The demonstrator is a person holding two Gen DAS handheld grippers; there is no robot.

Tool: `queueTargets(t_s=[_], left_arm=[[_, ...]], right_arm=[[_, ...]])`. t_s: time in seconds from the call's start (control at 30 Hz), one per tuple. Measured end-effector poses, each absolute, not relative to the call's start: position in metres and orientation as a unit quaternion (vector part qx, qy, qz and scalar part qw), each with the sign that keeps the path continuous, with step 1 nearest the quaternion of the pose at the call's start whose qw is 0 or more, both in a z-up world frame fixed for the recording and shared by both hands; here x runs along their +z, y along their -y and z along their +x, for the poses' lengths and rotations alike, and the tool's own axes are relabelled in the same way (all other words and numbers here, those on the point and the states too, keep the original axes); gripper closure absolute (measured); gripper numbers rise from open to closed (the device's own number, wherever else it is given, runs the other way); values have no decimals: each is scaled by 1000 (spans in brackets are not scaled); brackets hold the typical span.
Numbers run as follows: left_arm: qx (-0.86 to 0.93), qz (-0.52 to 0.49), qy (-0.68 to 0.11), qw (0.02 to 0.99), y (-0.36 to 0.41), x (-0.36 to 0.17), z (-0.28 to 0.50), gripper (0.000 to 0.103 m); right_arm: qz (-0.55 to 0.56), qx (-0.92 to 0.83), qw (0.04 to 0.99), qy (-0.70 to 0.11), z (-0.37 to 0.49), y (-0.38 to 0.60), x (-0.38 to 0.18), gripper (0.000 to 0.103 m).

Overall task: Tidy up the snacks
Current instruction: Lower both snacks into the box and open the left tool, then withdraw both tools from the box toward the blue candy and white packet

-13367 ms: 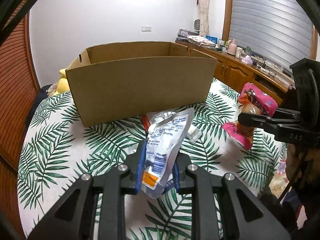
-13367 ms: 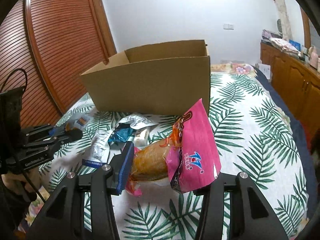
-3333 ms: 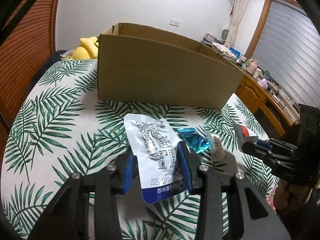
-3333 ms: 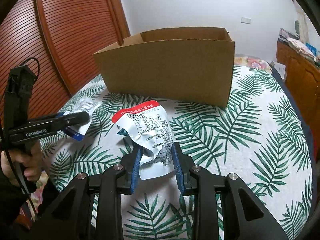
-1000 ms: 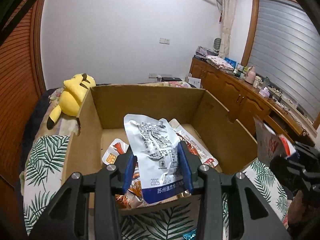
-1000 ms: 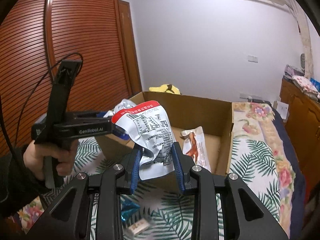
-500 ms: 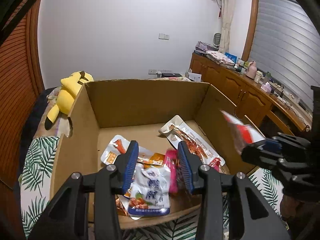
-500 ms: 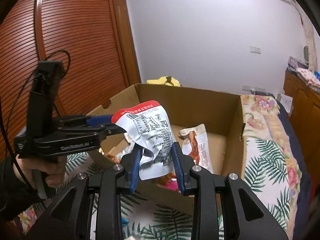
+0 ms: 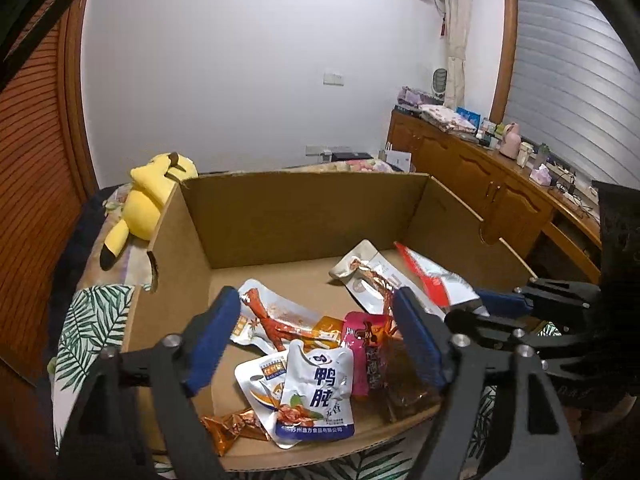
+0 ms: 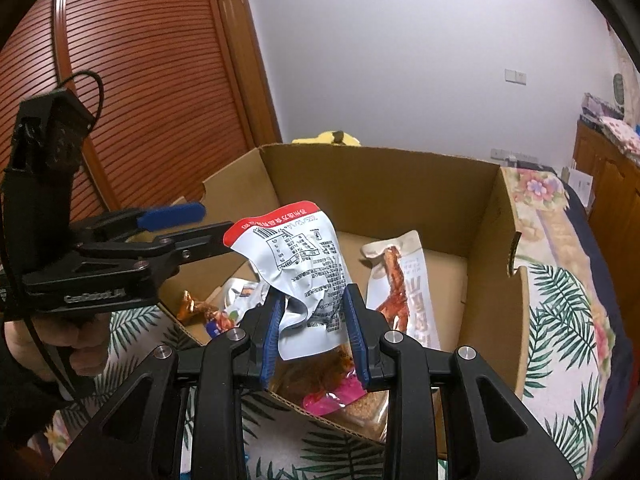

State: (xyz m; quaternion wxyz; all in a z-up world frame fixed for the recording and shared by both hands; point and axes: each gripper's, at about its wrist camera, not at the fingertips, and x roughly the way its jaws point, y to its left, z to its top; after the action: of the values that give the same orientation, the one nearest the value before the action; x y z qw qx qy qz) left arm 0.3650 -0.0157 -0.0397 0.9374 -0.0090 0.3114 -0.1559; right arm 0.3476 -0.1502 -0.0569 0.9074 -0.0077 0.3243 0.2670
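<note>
Your left gripper (image 9: 316, 340) had just dropped its packet into the box (image 9: 304, 216); its jaws stood wide and empty above the pile. Your right gripper (image 10: 314, 334) hovered over the near edge, jaws clamping the red-topped pouch (image 10: 298, 256), probably next in.

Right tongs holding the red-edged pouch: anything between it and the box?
Nothing visible. The right tongs hold the pouch above the open box, with only loose snack packets below. The left tongs are open, off to the side.
</note>
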Motion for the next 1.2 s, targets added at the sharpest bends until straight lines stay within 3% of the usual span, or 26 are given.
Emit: queueTargets(t_s=[0.57, 1.2], left_arm=[[-152, 2, -318, 936, 14, -33, 357, 19], [-154, 2, -291, 944, 6, 0, 296, 19]], right_arm=[[-22, 255, 912, -322, 341, 146, -54, 72], [-24, 255, 932, -258, 255, 153, 7, 65]])
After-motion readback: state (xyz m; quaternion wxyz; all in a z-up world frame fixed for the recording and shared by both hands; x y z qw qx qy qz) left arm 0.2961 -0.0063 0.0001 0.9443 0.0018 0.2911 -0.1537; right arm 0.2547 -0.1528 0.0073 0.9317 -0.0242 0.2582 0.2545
